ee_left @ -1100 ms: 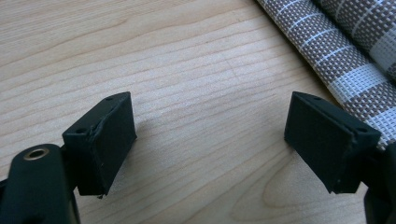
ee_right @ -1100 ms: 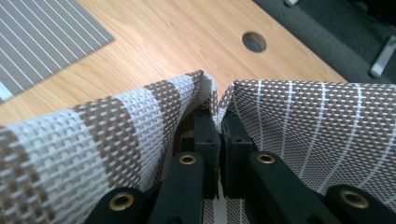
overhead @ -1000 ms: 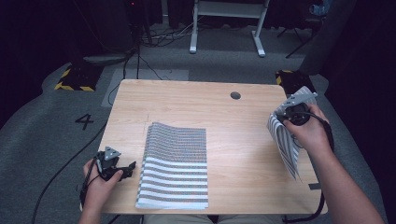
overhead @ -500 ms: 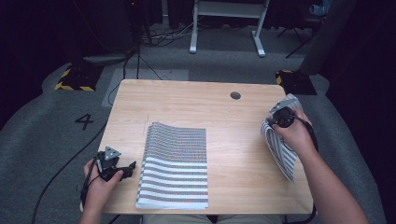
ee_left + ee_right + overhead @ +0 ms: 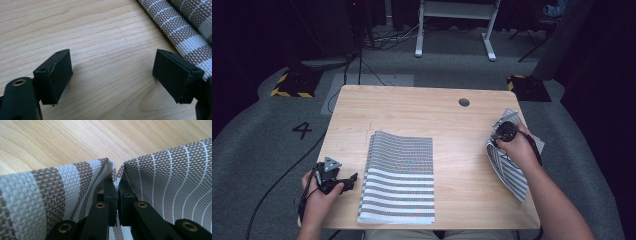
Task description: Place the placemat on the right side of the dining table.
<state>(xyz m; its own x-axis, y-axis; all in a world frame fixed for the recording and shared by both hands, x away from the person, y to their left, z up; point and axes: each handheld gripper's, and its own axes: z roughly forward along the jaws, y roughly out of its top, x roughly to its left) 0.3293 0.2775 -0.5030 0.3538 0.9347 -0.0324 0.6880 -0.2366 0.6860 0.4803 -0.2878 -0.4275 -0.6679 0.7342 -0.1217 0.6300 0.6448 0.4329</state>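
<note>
In the high view the table [image 5: 427, 112] is evenly lit from above, while the floor and the background along the top and right of the frame sink into near black. Shadows on the wood are soft and short. That view is slightly soft and grainy. Both gripper views are bright and sharp on the wood grain and the woven cloth [image 5: 160, 182], without glare; the black jaws at the bottom edge blur a little.

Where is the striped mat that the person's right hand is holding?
In the high view, the held striped mat hangs over the table's right edge, pinched in the right gripper, well right of the flat striped mat.
</note>
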